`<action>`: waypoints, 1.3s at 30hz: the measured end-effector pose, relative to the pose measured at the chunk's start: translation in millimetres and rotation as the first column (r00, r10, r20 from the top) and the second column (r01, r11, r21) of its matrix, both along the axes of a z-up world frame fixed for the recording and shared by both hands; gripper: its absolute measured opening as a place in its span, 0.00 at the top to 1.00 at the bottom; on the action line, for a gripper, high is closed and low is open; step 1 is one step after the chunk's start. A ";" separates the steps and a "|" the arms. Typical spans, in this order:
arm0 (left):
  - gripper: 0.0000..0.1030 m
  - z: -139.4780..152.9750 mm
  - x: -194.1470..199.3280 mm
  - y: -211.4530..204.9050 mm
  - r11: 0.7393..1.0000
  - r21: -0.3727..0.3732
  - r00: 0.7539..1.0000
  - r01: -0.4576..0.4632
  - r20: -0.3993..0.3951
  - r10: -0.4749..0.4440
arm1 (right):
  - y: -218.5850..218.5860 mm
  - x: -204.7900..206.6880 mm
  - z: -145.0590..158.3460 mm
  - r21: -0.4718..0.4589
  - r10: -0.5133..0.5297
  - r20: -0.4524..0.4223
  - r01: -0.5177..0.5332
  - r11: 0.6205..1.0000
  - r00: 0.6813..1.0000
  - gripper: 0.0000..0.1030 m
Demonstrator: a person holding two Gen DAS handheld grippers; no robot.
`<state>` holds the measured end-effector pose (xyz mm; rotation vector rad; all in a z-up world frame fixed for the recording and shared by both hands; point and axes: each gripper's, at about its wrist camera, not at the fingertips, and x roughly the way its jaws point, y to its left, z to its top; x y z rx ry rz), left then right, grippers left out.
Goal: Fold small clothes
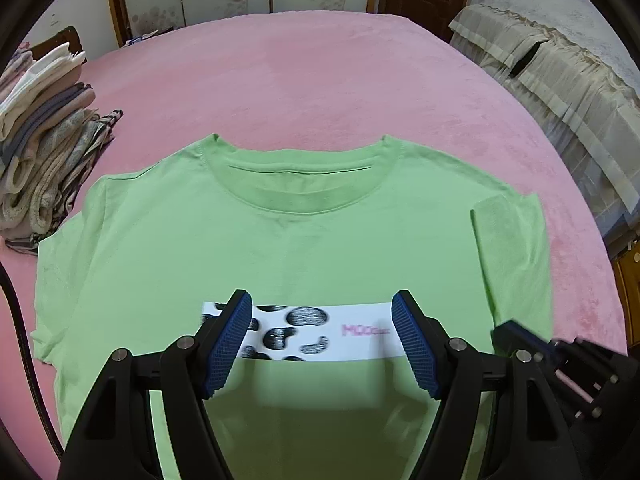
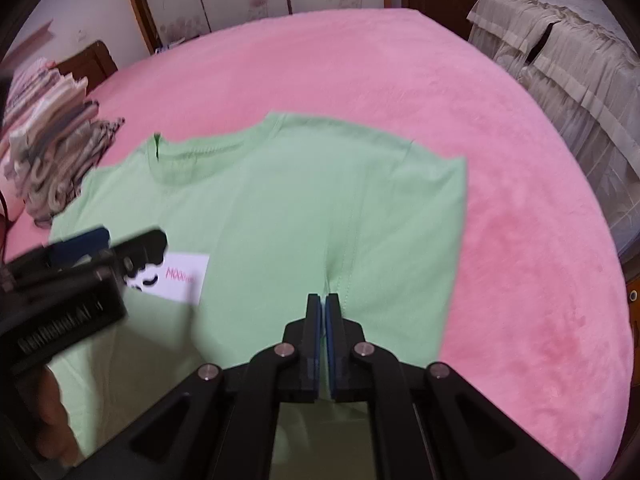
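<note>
A light green T-shirt (image 1: 300, 248) lies face up on the pink bed cover, collar at the far side, with a white cow-spot print on its chest. Its right sleeve is folded in over the body. My left gripper (image 1: 322, 340) is open, its blue pads either side of the print, just above the shirt's chest. My right gripper (image 2: 323, 312) is shut on a pinch of the shirt (image 2: 320, 200) near the folded right edge. The right gripper also shows in the left wrist view (image 1: 516, 338), and the left gripper in the right wrist view (image 2: 108, 248).
A stack of folded clothes (image 1: 44, 140) sits at the left edge of the pink bed (image 1: 320, 72). A beige covered piece of furniture (image 1: 560, 80) stands to the right. Wardrobe doors and a brown door are behind the bed.
</note>
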<state>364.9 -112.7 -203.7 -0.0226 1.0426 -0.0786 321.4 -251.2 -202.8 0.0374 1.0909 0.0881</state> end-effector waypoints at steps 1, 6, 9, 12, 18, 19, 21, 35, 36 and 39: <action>0.31 -0.3 0.8 0.7 1.000 0.000 1.000 0.000 0.001 0.000 | 0.7 -2.0 -1.5 0.004 0.004 -0.003 -0.004 1.000 1.000 0.98; 0.31 -5.9 7.6 -5.3 0.997 -0.022 0.997 0.070 -0.023 -0.070 | 0.3 -8.6 1.3 0.051 -0.010 0.012 0.009 0.999 1.000 0.94; 0.31 -8.6 16.3 -19.2 0.987 -0.050 0.988 0.151 -0.037 -0.153 | -12.5 -18.7 13.4 0.075 -0.030 0.036 0.027 0.997 0.999 0.84; 0.31 -9.1 30.8 -37.8 0.968 -0.069 0.969 0.242 -0.033 -0.245 | -27.2 -34.6 25.1 0.068 -0.046 0.059 0.042 0.997 0.997 0.72; 0.31 -21.7 78.2 -70.3 0.928 -0.134 0.928 0.348 -0.095 -0.361 | -64.1 -64.8 32.3 0.105 -0.119 0.048 0.114 0.988 0.992 0.71; 0.31 -24.5 83.0 -73.6 0.925 -0.144 0.923 0.352 -0.113 -0.368 | -67.7 -68.6 30.8 0.107 -0.134 0.040 0.129 0.986 0.990 0.71; 0.33 -28.1 86.9 -78.3 0.922 -0.148 0.915 0.357 -0.140 -0.377 | -71.5 -74.2 25.9 0.116 -0.161 0.022 0.158 0.981 0.987 0.71; 0.36 -36.9 91.7 -88.5 0.905 -0.177 0.891 0.386 -0.182 -0.416 | -64.9 -84.1 6.1 0.201 -0.176 -0.010 0.175 0.964 0.984 0.71; 0.36 -37.9 98.3 -88.3 0.909 -0.184 0.898 0.373 -0.177 -0.404 | -66.0 -83.4 6.7 0.209 -0.184 -0.010 0.182 0.961 0.983 0.71; 0.36 -41.2 119.5 -94.8 0.904 -0.195 0.898 0.382 -0.152 -0.412 | -64.2 -84.4 5.9 0.221 -0.206 -0.009 0.203 0.954 0.978 0.71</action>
